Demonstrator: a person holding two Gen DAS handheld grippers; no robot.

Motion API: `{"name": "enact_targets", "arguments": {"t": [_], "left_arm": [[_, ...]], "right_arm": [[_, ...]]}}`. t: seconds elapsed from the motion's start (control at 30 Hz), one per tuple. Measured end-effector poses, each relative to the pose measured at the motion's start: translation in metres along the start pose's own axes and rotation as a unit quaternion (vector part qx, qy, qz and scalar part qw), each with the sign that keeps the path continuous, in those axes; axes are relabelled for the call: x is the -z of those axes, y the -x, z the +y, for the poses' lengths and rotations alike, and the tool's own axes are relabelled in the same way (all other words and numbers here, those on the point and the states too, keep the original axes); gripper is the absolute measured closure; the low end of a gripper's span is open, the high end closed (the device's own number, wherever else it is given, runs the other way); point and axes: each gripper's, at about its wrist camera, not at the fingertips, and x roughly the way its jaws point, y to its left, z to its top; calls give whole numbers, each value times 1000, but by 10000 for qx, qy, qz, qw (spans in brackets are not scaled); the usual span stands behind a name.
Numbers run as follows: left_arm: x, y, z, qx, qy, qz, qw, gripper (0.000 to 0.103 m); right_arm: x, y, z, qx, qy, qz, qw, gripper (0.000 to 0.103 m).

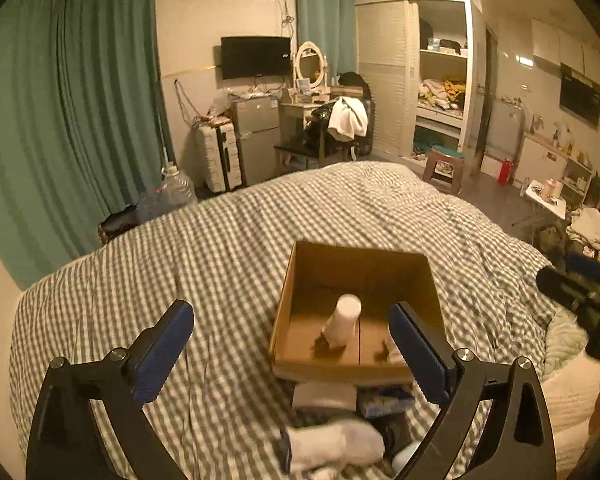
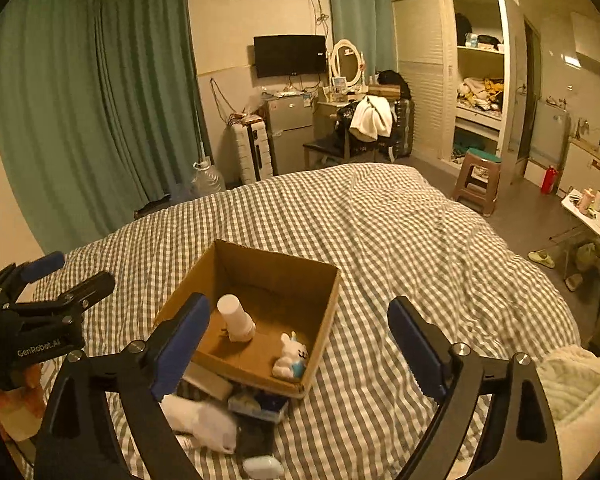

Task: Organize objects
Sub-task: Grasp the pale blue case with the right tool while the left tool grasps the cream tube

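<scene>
An open cardboard box (image 1: 416, 280) (image 2: 324, 320) sits on the checked bedcover. Inside it a white bottle (image 1: 342, 320) (image 2: 236, 318) leans, and a small white rabbit toy (image 2: 290, 358) stands in the near right corner. In front of the box lie a white sock (image 1: 336, 446) (image 2: 204, 426), a white flat box (image 1: 324, 396), a blue-printed pack (image 2: 260, 404) and a pale small object (image 2: 264, 466). My left gripper (image 1: 292, 356) is open and empty above these items. My right gripper (image 2: 296, 356) is open and empty over the box's near edge.
The checked bed (image 2: 380, 232) fills the middle. A fluffy white blanket (image 2: 580, 396) lies at the right. Beyond the bed are green curtains (image 2: 80, 120), a suitcase (image 2: 252, 152), a fridge, a dressing table and chair, an open wardrobe (image 2: 476, 80) and a stool (image 2: 478, 182).
</scene>
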Motion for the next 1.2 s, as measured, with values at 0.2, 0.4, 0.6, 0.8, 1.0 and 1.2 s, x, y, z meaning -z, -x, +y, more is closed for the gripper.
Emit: {"name": "enact_targets", "arguments": {"t": [0.2, 0.4, 0.6, 0.8, 1.0, 1.2], "left_arm": [[43, 11, 7, -176, 117, 79, 9997, 2], [89, -2, 4, -276, 124, 334, 9990, 2], [138, -29, -7, -265, -55, 829, 9962, 2], [184, -60, -18, -365, -363, 1448, 9881, 2], [201, -72, -26, -181, -487, 1650, 9849, 2], [207, -82, -36, -13, -674, 1813, 9811, 17]], "right_arm": [[26, 13, 0, -109, -3, 111, 9999, 12], [74, -2, 6, -145, 155, 404, 9990, 12], [137, -47, 13, -50, 418, 999, 9941, 12], [185, -82, 7, -92, 313, 1562, 9872, 12], [210, -100, 6, -194, 206, 1911, 9812, 12], [221, -117, 19, -317, 264, 2076, 9773, 22]]}}
